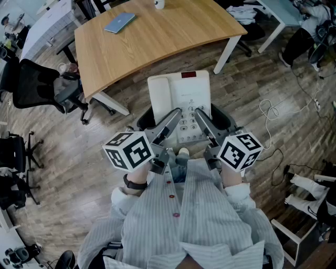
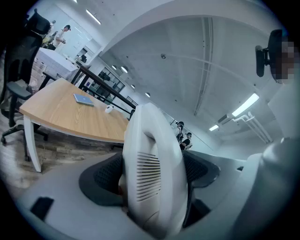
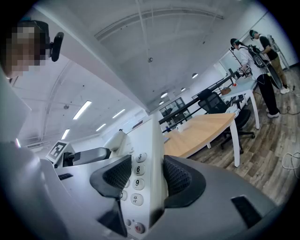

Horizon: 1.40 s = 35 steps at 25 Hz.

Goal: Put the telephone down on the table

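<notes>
A white desk telephone with a handset on its left and a keypad hangs in the air over the wooden floor, just in front of the light wooden table. My left gripper is shut on the phone's left side, and its dark pads press the handset end. My right gripper is shut on the right side, its pads clamping the keypad edge. Both grip the phone's near end, close to my body.
A blue notebook and a white cup lie on the table's far part. A black office chair stands to the left, and a white cable lies on the floor to the right. People stand at the far desks.
</notes>
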Tool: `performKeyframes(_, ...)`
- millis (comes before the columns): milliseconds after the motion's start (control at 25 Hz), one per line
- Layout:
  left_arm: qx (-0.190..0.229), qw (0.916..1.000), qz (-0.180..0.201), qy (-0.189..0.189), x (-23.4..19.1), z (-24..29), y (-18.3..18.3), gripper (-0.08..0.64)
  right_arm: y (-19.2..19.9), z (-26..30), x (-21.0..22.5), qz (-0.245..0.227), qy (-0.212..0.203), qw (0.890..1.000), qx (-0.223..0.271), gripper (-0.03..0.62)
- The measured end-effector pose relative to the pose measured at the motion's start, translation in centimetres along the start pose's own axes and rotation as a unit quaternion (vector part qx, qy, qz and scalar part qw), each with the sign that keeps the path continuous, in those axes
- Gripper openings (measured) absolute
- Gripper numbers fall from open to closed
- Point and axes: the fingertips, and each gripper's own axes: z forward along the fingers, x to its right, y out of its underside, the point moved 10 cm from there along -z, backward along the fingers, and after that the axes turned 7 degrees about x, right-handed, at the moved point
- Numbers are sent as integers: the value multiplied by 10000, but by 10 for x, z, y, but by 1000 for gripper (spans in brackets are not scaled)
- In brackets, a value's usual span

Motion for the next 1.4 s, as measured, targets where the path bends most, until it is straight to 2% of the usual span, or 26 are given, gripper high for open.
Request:
performKeyframes(920,30,10000,15,-62,4,8,12,405,4,-4,14,80,-39,9999,62,232)
performKeyframes(1160,-41,10000,11,-71,10,46,19,405,-10,-2,51,140,8,9999,66,232)
performKeyframes(1400,-154,9999,-12,-10,-8,85,1,405,-23,30,72,214,133,9996,91,232)
